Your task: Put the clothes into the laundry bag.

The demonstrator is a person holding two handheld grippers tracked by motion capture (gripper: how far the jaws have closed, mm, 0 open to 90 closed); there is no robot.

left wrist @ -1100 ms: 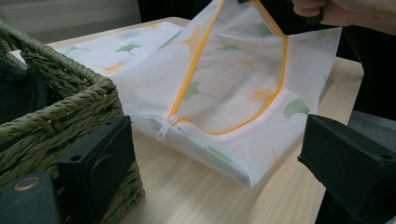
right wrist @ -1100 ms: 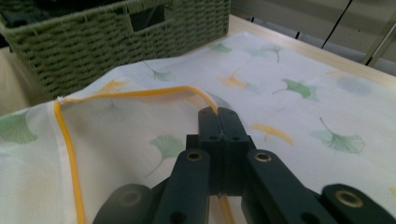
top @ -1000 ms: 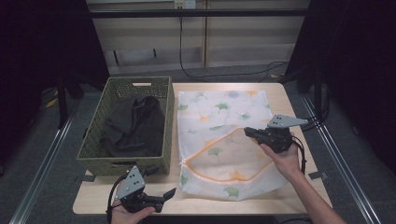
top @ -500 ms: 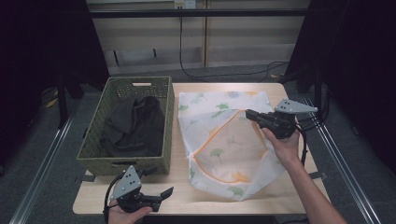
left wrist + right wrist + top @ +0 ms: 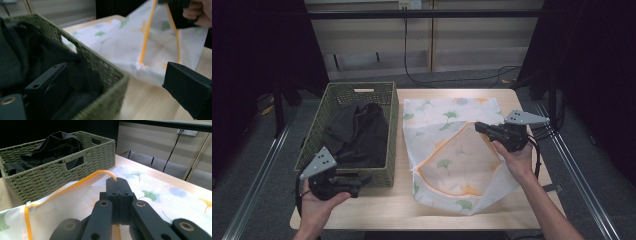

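At centre right of the high view, the right gripper (image 5: 479, 127) is clamped on the orange-edged rim of the mesh laundry bag (image 5: 452, 160), holding its mouth open. At left, the woven basket (image 5: 388, 165) holds dark clothes (image 5: 354, 132). At lower left, the left gripper (image 5: 364, 178) has just been opening, jaws apart with nothing between them.

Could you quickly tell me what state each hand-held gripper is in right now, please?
Left hand-held gripper: open, holding nothing, its jaws just opened wider, over the basket corner.
Right hand-held gripper: shut on the laundry bag, at its orange-trimmed rim, lifting the mouth open.
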